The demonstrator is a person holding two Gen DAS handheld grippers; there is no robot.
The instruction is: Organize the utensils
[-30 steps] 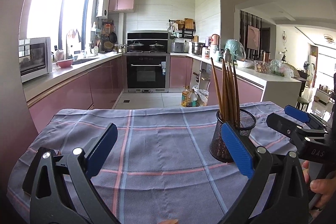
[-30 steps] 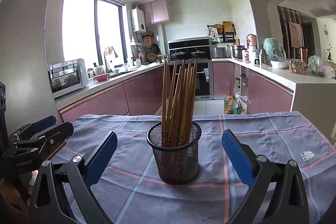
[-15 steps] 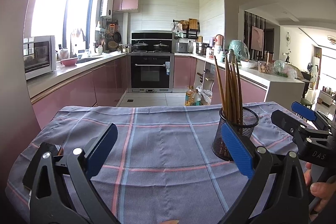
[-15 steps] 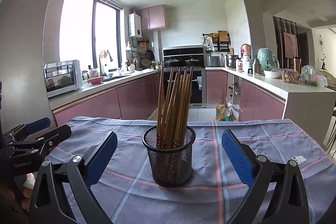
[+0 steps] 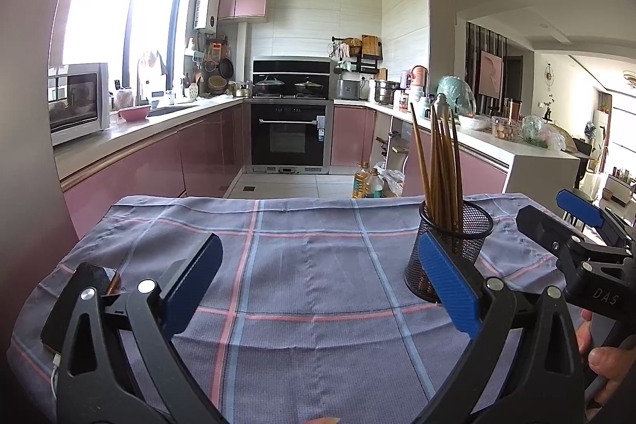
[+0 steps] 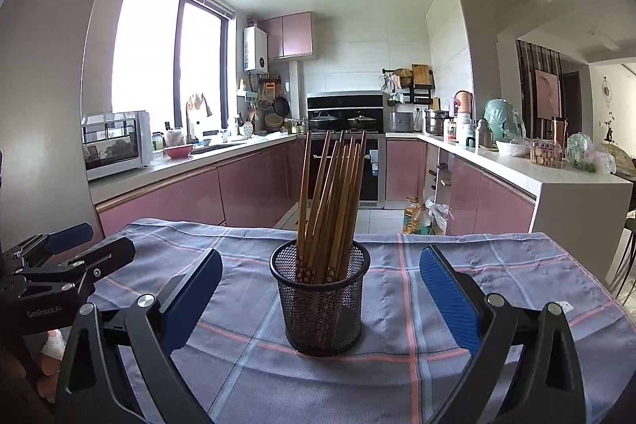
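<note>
A black mesh cup (image 6: 320, 301) stands upright on the checked cloth, holding several brown wooden chopsticks (image 6: 332, 205). My right gripper (image 6: 320, 289) is open and empty, its blue pads on either side of the cup but apart from it. In the left wrist view the cup (image 5: 453, 245) stands behind my right-hand pad, with the chopsticks (image 5: 437, 161) sticking up. My left gripper (image 5: 318, 285) is open and empty over bare cloth. Each gripper shows in the other's view: the right one (image 5: 576, 225), the left one (image 6: 71, 249).
The table is covered by a blue-grey cloth with pink and blue lines (image 5: 310, 265). A phone with a white cable (image 5: 79, 308) lies at its left edge. A white label (image 6: 564, 306) sits on the cloth at right. Pink kitchen cabinets and an oven stand beyond the far edge.
Both wrist views have risen and pulled back slightly, so the cup sits a little lower and farther in the frames. The phone at the left edge has come into view. Both grippers stay open.
</note>
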